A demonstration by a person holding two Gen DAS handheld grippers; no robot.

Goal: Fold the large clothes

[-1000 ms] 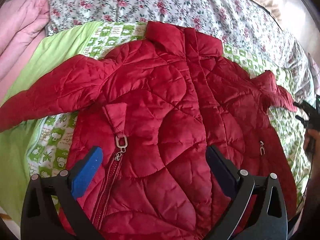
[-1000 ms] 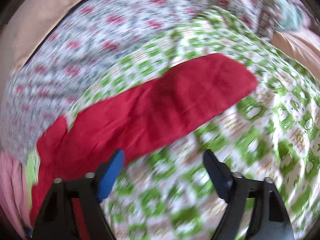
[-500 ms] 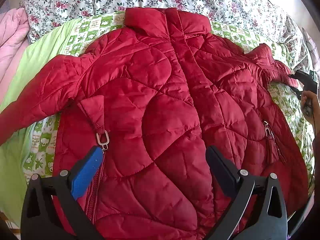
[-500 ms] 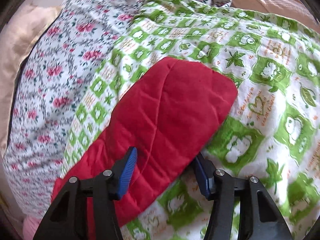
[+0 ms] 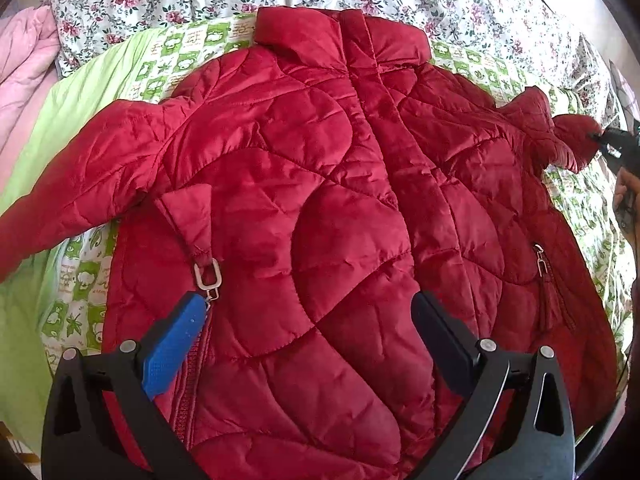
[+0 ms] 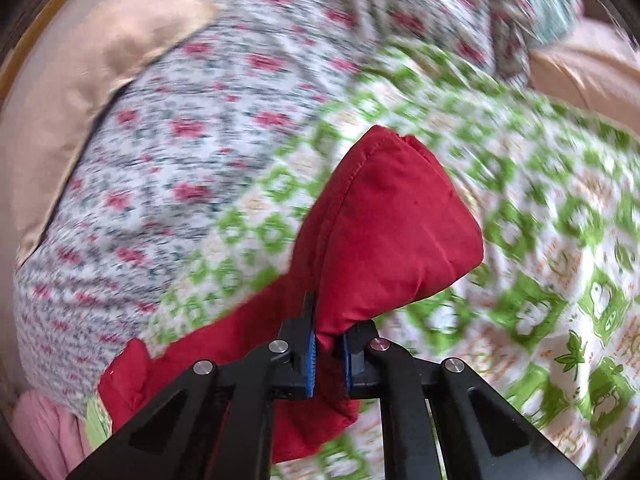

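A: The right gripper (image 6: 328, 354) has its jaws closing on the sleeve cuff (image 6: 396, 220) of the red jacket (image 5: 320, 220), spread on the bed. The left gripper (image 5: 308, 344) hovers, jaws wide, empty.

B: Risk?

A: Slippery padding may slip out. The pink blanket (image 5: 24, 64) crowds the other sleeve.
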